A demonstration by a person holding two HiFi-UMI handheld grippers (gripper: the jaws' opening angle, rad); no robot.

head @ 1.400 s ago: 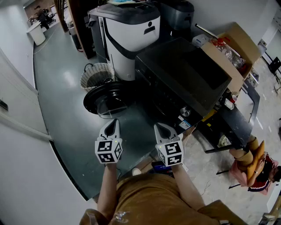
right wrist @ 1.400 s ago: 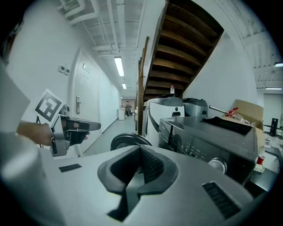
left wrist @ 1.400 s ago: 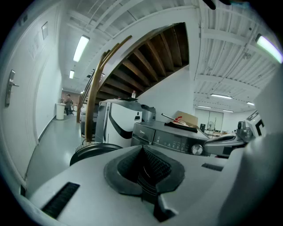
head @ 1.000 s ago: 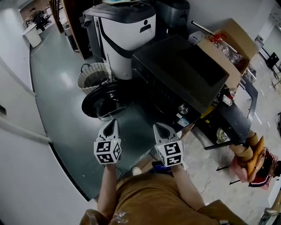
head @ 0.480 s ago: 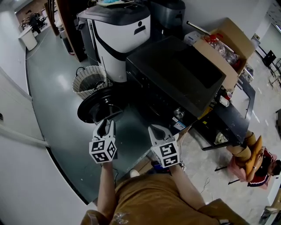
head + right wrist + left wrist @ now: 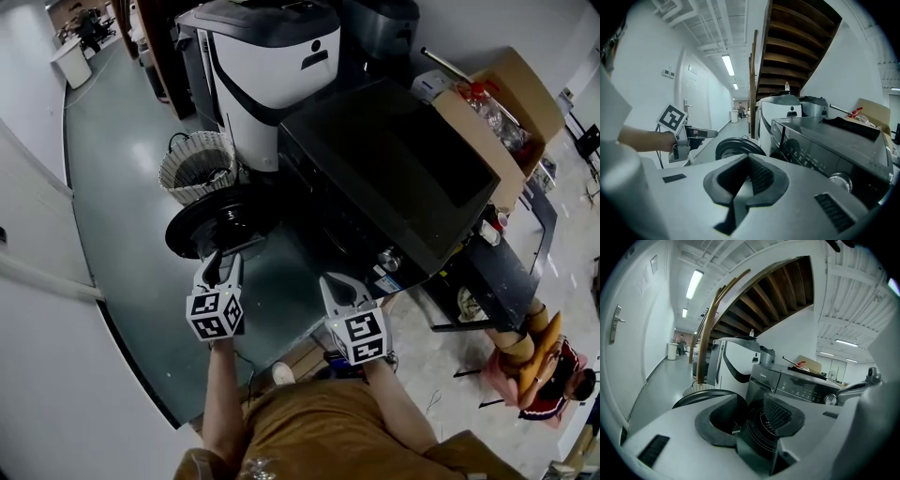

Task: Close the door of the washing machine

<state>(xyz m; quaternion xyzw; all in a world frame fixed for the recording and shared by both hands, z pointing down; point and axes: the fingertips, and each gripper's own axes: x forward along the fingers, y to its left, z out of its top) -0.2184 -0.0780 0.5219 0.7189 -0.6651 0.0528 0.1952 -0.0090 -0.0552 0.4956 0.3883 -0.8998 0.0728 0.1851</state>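
The dark front-loading washing machine (image 6: 394, 159) stands in the middle of the head view. Its round black door (image 6: 220, 220) hangs wide open to the left, low over the floor. My left gripper (image 6: 220, 262) is just in front of the door's near rim with its jaws opening and nothing between them. Through the jaws in the left gripper view (image 6: 754, 427) I see the drum opening, with the door's edge (image 6: 696, 397) to the left. My right gripper (image 6: 336, 281) hovers shut and empty in front of the machine. The right gripper view (image 6: 740, 187) shows the door (image 6: 739, 146) and control panel (image 6: 820, 161).
A wicker basket (image 6: 197, 164) stands behind the door, next to a tall white and black appliance (image 6: 272, 66). An open cardboard box (image 6: 497, 103) sits right of the washer. A white wall (image 6: 37, 309) runs along the left. A low stand (image 6: 487, 272) is at right.
The left gripper's jaws went from shut to apart. It moved forward and down toward the open door's rim. The right gripper also eased forward a little.
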